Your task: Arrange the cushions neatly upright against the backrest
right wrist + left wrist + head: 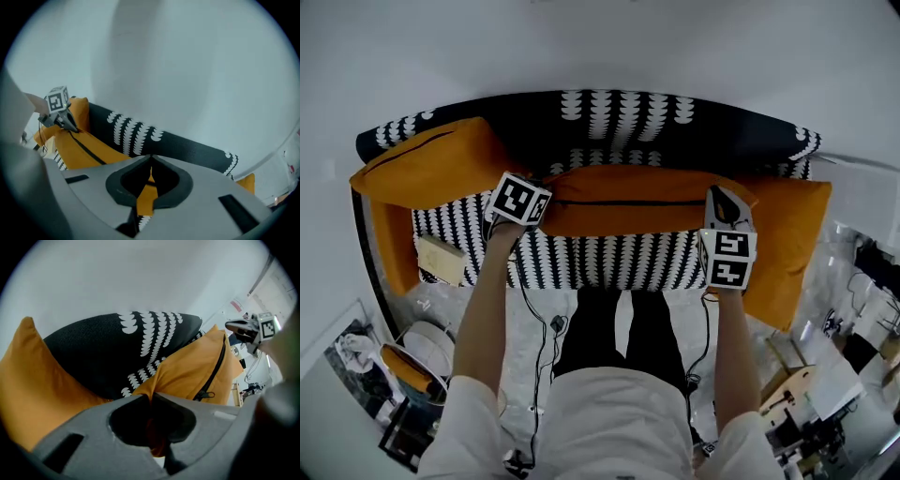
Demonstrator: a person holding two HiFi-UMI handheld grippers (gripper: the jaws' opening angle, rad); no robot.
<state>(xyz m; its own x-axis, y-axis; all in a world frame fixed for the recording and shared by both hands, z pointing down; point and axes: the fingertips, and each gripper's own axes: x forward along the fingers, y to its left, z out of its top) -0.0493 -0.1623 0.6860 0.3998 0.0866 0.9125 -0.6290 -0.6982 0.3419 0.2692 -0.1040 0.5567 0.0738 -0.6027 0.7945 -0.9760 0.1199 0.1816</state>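
White wall backs the patterned sofa (609, 258), where left tool (151, 398) and right tool (150, 161) each clench a corner of the middle orange cushion (628, 199) near the backrest (619, 117); thin corner fabric could slip, toppling it.

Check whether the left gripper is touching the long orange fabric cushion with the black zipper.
Touching. Left gripper view: the left gripper has its fingers shut on a corner of the long orange fabric cushion.

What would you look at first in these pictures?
The long orange cushion stretches across the middle of the black-and-white sofa. The left gripper and right gripper each pinch one end of it. A left cushion and right cushion, also orange, flank it.
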